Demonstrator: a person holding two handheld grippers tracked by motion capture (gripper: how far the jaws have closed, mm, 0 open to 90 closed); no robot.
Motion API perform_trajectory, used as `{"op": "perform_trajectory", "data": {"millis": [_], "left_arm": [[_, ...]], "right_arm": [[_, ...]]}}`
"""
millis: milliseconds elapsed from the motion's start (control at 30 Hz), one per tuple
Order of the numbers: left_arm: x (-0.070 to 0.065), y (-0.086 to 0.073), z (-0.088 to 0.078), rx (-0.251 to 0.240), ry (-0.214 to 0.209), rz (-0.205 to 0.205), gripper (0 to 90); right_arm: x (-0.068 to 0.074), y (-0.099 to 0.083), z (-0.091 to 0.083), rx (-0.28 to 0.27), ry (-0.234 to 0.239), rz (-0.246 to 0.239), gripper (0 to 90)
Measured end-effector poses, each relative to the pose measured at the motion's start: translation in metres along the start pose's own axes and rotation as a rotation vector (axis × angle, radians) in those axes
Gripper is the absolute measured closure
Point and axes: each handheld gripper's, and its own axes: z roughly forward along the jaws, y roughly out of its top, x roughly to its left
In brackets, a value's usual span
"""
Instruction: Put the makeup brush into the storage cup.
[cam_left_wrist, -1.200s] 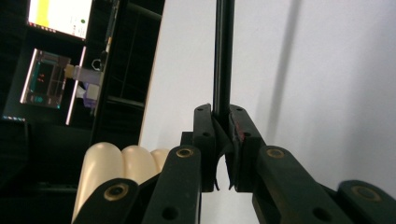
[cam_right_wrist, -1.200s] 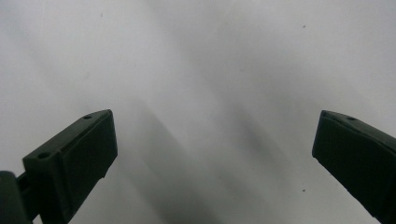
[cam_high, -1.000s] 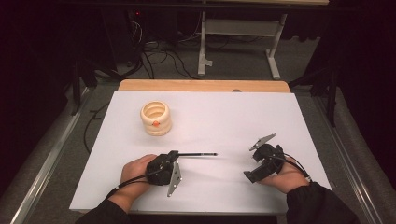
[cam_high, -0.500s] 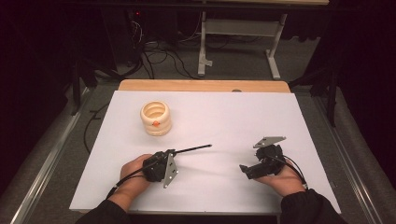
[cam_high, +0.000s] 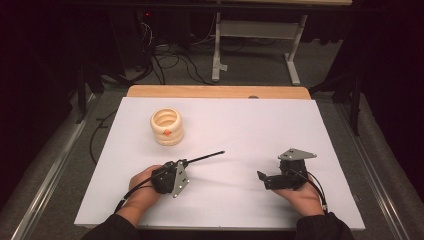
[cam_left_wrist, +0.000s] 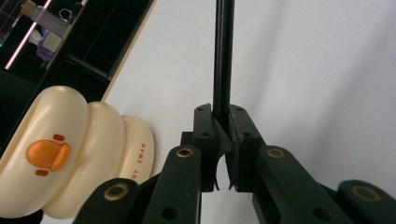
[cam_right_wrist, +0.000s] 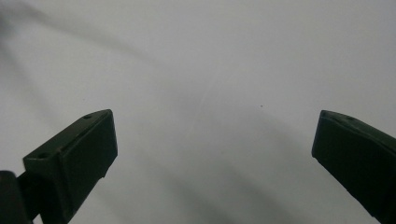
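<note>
A thin black rod (cam_high: 207, 156) sticks out over the white table (cam_high: 300, 125), pointing right and slightly away from me. My left gripper (cam_high: 184, 163) is shut on its near end. In the left gripper view the jaws pinch the rod (cam_left_wrist: 223, 56) at my left gripper (cam_left_wrist: 223, 140). A cream ribbed holder with an orange duck face (cam_high: 166, 126) stands at the back left, seen close beside the jaws as the cream holder (cam_left_wrist: 70, 149). My right gripper (cam_high: 265, 177) lies low at the right, pointing left. In its own view my right gripper (cam_right_wrist: 215, 154) stands wide open over bare table.
A wooden strip (cam_high: 215, 91) runs along the table's far edge. Beyond it are a metal frame's legs (cam_high: 255, 45) and cables on a dark floor. Metal rails run along both sides of the table.
My left gripper has turned, swinging the rod's tip away from me. The right gripper has rotated to point left and sunk closer to the table.
</note>
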Motion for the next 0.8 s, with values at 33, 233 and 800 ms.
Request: {"op": "perform_trajectory", "data": {"millis": [33,233,800], "left_arm": [[0.000,0.000,0.000,0.000,-0.001,-0.007,83.3],[0.001,-0.001,0.001,-0.007,-0.013,-0.050,83.3],[0.008,-0.001,0.001,-0.050,-0.108,-0.266,83.3]], "right_arm": [[0.000,-0.001,0.000,-0.010,-0.009,0.005,1.7],[-0.004,-0.010,-0.002,-0.094,-0.015,0.055,2.7],[0.002,-0.021,-0.006,-0.179,-0.041,0.005,1.3]]}}
